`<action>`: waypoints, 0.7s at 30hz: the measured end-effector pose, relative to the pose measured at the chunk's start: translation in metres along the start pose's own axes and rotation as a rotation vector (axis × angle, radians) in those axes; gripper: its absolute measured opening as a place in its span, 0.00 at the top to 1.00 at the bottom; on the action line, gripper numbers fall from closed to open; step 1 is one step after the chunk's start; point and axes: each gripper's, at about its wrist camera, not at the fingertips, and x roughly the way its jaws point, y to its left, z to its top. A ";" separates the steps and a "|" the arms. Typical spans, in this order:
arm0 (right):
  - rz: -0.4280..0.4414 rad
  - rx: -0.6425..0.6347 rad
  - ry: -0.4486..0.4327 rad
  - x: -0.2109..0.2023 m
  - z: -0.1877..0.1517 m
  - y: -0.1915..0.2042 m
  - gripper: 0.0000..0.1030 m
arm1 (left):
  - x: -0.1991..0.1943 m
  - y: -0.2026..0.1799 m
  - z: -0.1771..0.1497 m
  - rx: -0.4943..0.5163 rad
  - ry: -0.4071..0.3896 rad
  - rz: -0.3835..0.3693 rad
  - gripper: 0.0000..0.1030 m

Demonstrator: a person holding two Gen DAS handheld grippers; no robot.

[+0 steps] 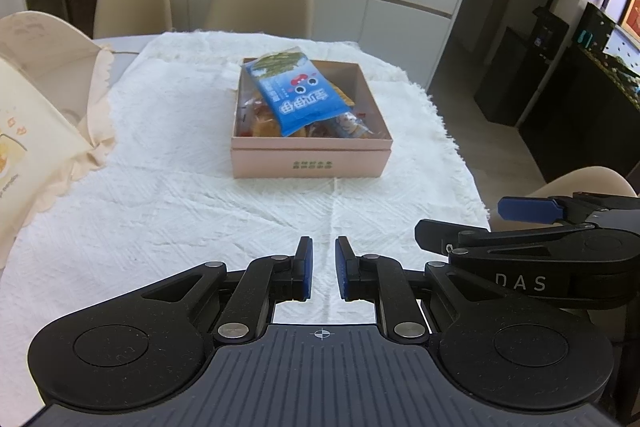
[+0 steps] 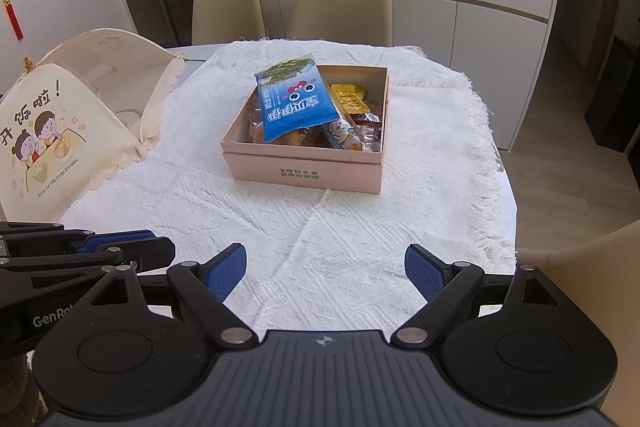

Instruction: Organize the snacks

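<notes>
Two grippers, both empty. Left wrist: left gripper (image 1: pixel 322 261) nearly closed, narrow gap, over near edge of the white textured cloth (image 1: pixel 180 187); pink cardboard box (image 1: pixel 310 163) straight ahead at table centre, glossy blue snack bag (image 1: pixel 298 93) atop other snacks, long axis running away, far end poking over far rim. Right wrist: right gripper (image 2: pixel 326 273) wide open, box ahead, about equally near. Fabric food cover (image 2: pixel 76 119) at left edge.

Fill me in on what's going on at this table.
A person holds two tongs over the tablecloth, both empty. The left tongs are nearly closed; the right tongs are spread open. Ahead, a pink box holds snacks, with a blue packet leaning over its back rim. Nothing is being touched.
</notes>
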 end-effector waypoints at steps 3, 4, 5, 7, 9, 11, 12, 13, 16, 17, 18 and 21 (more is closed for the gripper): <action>0.000 0.000 -0.001 0.000 0.000 0.001 0.15 | 0.000 0.000 0.000 0.001 0.001 -0.002 0.84; 0.000 0.000 -0.001 0.000 0.000 0.001 0.15 | 0.000 0.000 0.000 0.000 0.001 -0.001 0.84; 0.000 0.000 0.000 0.000 0.000 0.001 0.15 | 0.000 0.000 0.000 0.000 0.001 -0.002 0.84; 0.000 0.001 -0.001 0.000 0.000 0.001 0.15 | 0.000 0.000 0.000 -0.002 0.001 -0.003 0.84; -0.002 0.002 0.001 0.000 0.000 0.001 0.15 | 0.000 0.000 0.000 -0.006 0.002 -0.006 0.84; 0.001 0.005 0.002 0.000 -0.001 0.001 0.15 | 0.000 0.000 0.000 -0.006 0.002 -0.005 0.84; 0.000 0.005 0.002 0.000 0.000 0.001 0.15 | 0.000 0.001 0.000 -0.007 0.002 -0.006 0.84; 0.000 0.004 0.001 0.000 0.000 0.001 0.15 | 0.000 0.001 0.000 -0.007 0.002 -0.007 0.84; -0.001 0.006 0.001 0.000 0.000 0.000 0.15 | 0.000 0.000 0.000 -0.007 0.001 -0.012 0.84; -0.002 0.007 0.002 0.000 0.000 0.000 0.15 | 0.000 0.000 0.000 -0.007 0.001 -0.013 0.84; 0.000 0.008 0.003 0.000 0.000 0.000 0.15 | 0.001 0.000 0.000 -0.008 0.001 -0.014 0.84; 0.000 0.009 0.003 0.000 0.000 0.000 0.15 | 0.001 0.000 0.000 -0.010 0.001 -0.012 0.84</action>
